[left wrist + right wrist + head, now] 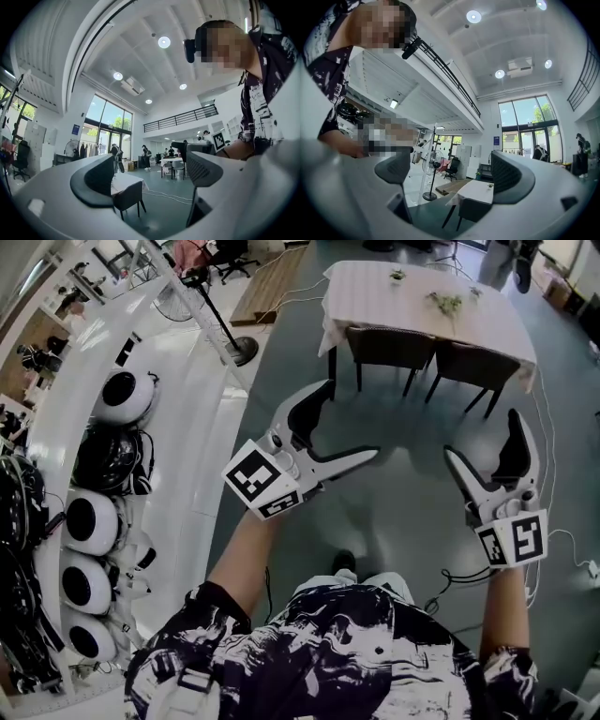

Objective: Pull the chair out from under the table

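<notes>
Left gripper (349, 420) and right gripper (481, 434) both gape empty, well apart from 2 chairs (389, 348) tucked under the table (375, 287).

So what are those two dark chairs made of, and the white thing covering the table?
The chairs look padded, with a matte dark cover, maybe fabric or leather; I can't tell which from here. Their thin dark legs are probably metal. The white cover looks like cloth: it hangs down at the edges in soft folds.

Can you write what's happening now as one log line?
stage: before grasp | left tongs: open, empty | right tongs: open, empty | dark chairs: tucked under white-clothed table, untouched
</notes>
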The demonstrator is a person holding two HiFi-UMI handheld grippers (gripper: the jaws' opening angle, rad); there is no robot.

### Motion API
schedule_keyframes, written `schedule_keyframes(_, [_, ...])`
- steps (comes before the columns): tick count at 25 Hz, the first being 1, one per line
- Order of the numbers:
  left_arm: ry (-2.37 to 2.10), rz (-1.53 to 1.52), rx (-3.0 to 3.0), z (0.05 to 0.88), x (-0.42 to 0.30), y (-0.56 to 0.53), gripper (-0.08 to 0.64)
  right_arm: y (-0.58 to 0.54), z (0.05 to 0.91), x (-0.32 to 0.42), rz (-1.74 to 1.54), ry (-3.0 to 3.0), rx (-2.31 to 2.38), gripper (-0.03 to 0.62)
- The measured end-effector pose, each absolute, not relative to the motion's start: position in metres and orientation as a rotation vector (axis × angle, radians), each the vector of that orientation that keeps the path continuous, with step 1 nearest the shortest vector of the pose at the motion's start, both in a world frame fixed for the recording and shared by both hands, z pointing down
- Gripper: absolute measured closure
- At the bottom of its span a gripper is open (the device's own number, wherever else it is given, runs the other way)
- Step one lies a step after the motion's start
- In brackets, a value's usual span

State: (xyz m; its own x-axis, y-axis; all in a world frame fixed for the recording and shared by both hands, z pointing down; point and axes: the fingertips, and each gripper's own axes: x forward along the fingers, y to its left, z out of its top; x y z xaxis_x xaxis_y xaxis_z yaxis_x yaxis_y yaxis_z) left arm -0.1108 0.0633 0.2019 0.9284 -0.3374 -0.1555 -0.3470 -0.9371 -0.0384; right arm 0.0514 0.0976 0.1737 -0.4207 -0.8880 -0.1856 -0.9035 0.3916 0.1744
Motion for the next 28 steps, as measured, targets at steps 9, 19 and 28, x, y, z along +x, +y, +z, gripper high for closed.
schedule_keyframes(9, [0.565,0.175,-3.005,0.211,-0.072,-0.037,0.101,-0.014,0.186,0.084,0.378,2.598,-1.583,0.112])
schedule_keyframes(19, [0.656,0.131,-2.98,0.22,0.007,-0.166,0.101,-0.155,0.201,0.146,0.349,2.685,-1.434,0.112])
schedule_keyframes(28, [0.687,0.061,-3.018,0.247,0.03,-0.237,0.101,-0.233,0.228,0.173,0.293,2.744,-1.427,0.112])
